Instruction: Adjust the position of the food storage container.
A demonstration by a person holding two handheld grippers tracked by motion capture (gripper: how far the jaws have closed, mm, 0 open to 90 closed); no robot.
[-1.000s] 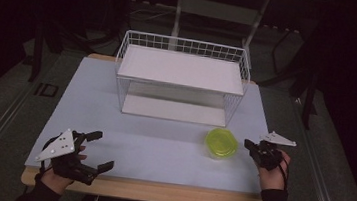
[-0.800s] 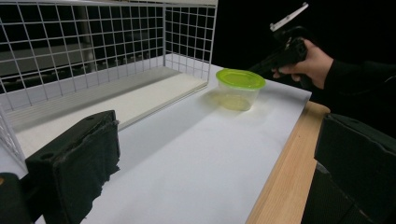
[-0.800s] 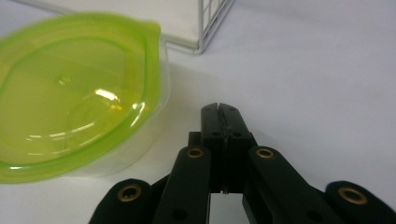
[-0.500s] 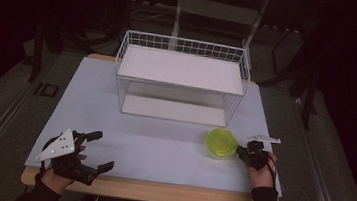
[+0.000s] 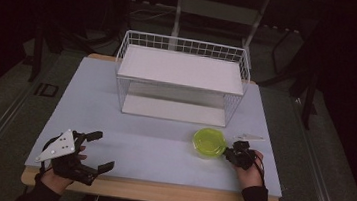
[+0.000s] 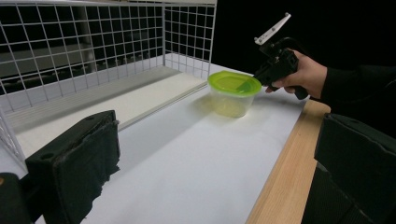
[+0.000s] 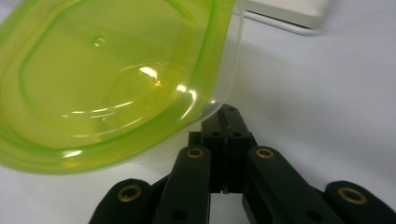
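Nearing container (image 5: 209, 142) | right tool (image 5: 233, 154) closed, now beside it

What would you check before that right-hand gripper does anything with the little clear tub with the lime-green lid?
1. Right gripper beside the clear plastic tub with lime-green lid: ok.
2. Right jaws ready to take it: not ok, shut together with nothing between them.
3. Lid seated on tub: ok, lying flat.
4. Tub upright on the pale blue table mat: ok.
5. White wire shelf rack clear of tub: ok.
6. Left gripper out of the way: ok, open at the near left.
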